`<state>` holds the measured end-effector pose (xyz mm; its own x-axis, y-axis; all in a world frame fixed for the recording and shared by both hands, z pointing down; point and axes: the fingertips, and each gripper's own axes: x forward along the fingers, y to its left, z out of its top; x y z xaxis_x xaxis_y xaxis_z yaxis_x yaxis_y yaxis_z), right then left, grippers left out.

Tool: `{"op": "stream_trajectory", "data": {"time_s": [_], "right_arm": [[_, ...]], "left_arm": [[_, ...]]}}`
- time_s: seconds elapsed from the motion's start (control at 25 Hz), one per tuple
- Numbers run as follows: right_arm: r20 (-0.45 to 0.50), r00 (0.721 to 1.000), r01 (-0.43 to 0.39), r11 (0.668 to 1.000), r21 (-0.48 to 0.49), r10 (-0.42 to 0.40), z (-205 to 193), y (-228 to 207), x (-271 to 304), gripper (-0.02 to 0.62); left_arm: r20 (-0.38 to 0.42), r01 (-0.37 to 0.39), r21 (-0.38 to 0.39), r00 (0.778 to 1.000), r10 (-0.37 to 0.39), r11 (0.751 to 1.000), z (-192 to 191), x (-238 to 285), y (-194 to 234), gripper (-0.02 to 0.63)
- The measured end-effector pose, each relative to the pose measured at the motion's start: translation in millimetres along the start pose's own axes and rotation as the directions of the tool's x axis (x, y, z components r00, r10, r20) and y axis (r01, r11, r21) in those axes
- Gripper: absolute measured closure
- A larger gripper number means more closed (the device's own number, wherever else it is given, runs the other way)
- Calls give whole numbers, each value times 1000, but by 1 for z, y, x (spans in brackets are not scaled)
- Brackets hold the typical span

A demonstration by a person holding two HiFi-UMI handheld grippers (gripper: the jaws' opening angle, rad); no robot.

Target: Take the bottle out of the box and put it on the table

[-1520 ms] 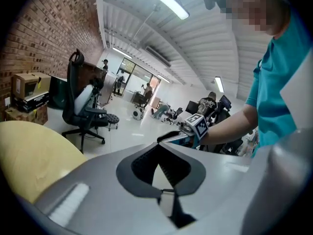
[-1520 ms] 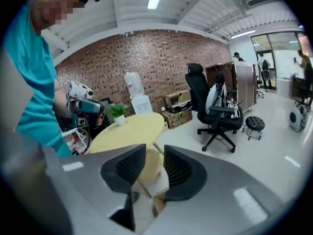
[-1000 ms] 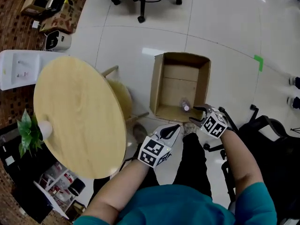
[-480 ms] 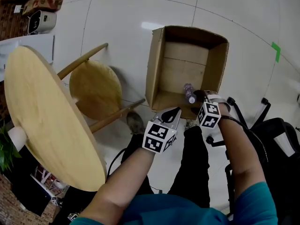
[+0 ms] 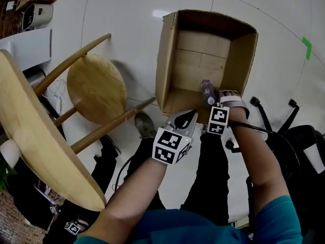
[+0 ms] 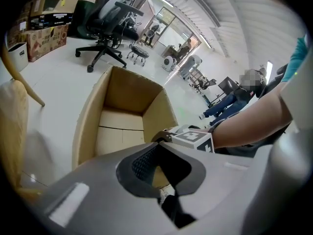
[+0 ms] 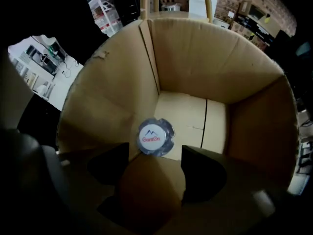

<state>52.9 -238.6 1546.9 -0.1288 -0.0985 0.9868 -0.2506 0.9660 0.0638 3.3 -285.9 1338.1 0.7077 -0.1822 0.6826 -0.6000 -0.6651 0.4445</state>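
Round wooden table (image 5: 35, 136) takes up the left side of the head view, with a wooden stool (image 5: 96, 88) just beside it. An open cardboard box (image 5: 165, 60) sits on the white floor (image 5: 127, 14) right of the stool.

Left gripper (image 5: 187, 119) hangs just outside the box's near wall. Its jaws are pinched together at the tips and there's nothing in them.

Right gripper (image 7: 155, 155) points straight down into the box. Its jaws are wide apart and have just been opening, and the bottle (image 7: 155, 137) sits below and between them, pads not touching it. The bottle is inside the box, standing cap up close to the near wall.
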Motion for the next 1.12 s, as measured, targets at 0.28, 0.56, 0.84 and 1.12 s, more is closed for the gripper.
{"op": "stream_trajectory", "data": {"time_s": [0.28,0.56,0.84,1.12], "right_arm": [[16,999,39,999,-21,-39,13,-10,-6,258],[-110,993,-40,998,-55,34,1,7,23,261],[-69,998,-12,999,-39,9,21,1,23,259],[-89,996,-23,999,28,25,20,6,49,262]], "left_arm": [[-20,12,-1,1000,-12,1000,5,6,-10,606],[-10,13,-3,1000,-13,1000,0,3,-6,606],[-3,6,-22,1000,-6,1000,-4,1,-5,606],[9,-7,-13,1000,7,1000,-3,-3,6,606]]}}
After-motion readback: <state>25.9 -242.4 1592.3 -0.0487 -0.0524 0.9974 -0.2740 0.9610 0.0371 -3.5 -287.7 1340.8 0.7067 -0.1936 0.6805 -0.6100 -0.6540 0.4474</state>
